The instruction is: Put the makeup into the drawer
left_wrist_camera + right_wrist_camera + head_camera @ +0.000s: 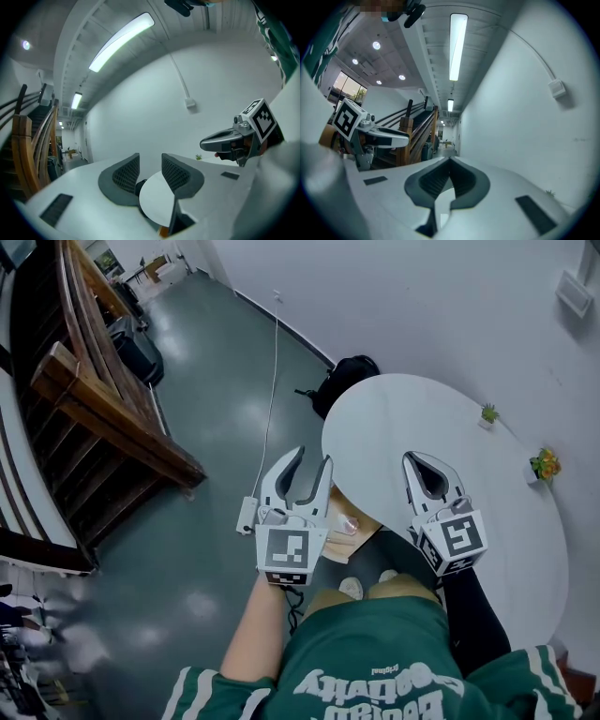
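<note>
In the head view a light wooden drawer (361,526) shows under the near edge of the round white table (441,427). A small pale pink item (348,524) lies in the drawer; I cannot tell what it is. My left gripper (312,457) is held level over the table's left edge, jaws apart and empty. In the left gripper view the left gripper (150,159) has only the table (157,199) showing through its gap. My right gripper (414,458) hovers over the table's near part with its tips together. In the right gripper view the right gripper (450,162) has its pads meeting, nothing between them.
Two small potted plants (488,413) (544,465) stand near the table's far edge by the white wall. A black backpack (352,376) lies on the floor behind the table. A white power strip (246,515) with its cable lies left of it. A wooden staircase (94,418) is at the left.
</note>
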Demonstrator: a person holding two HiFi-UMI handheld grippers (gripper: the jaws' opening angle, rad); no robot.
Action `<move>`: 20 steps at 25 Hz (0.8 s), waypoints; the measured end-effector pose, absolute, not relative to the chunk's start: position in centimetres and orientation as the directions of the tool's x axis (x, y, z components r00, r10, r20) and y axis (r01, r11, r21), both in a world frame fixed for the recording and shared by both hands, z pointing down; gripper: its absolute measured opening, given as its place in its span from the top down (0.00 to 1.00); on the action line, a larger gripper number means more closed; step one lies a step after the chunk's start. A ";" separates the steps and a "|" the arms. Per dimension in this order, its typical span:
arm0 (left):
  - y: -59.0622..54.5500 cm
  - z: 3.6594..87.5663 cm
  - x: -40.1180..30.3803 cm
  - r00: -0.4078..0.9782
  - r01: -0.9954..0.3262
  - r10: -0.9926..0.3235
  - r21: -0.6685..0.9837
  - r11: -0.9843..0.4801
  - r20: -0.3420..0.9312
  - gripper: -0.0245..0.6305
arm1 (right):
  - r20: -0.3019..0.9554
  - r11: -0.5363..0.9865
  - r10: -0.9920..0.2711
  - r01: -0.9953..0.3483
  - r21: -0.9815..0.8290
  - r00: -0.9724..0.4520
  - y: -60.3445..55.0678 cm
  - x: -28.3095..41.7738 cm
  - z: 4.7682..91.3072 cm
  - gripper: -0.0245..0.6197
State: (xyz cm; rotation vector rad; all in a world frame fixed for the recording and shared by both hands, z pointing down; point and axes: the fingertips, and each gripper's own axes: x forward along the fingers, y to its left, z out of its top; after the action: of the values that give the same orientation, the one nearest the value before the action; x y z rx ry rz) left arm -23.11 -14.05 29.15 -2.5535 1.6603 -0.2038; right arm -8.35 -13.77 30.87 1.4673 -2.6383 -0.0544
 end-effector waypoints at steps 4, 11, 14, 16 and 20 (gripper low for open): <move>-14.3 28.3 -24.7 0.338 -0.934 -0.941 -0.115 -0.337 0.010 0.95 | 0.092 0.532 -0.846 -0.842 0.092 -0.524 -13.8 -8.7 30.9 0.95; -14.6 28.7 -25.6 0.317 -0.941 -0.948 -0.115 -0.319 0.031 0.96 | 0.091 0.538 -0.843 -0.838 0.093 -0.531 -14.0 -9.3 31.1 0.95; -14.5 28.7 -25.8 0.318 -0.941 -0.948 -0.114 -0.320 0.030 0.96 | 0.091 0.539 -0.842 -0.837 0.092 -0.532 -14.0 -9.6 31.0 0.95; -14.5 28.6 -26.0 0.317 -0.942 -0.948 -0.110 -0.319 0.030 0.96 | 0.088 0.538 -0.842 -0.838 0.091 -0.532 -14.1 -9.8 31.0 0.95; -14.6 28.8 -26.3 0.311 -0.943 -0.949 -0.110 -0.314 0.044 0.96 | 0.085 0.537 -0.843 -0.839 0.088 -0.531 -14.2 -10.0 30.9 0.95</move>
State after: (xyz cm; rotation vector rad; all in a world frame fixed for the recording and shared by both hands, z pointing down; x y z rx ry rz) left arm -26.27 -14.60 28.78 -2.4914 1.8007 -0.1539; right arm -9.97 -14.19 30.92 1.4563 -2.6502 -0.0552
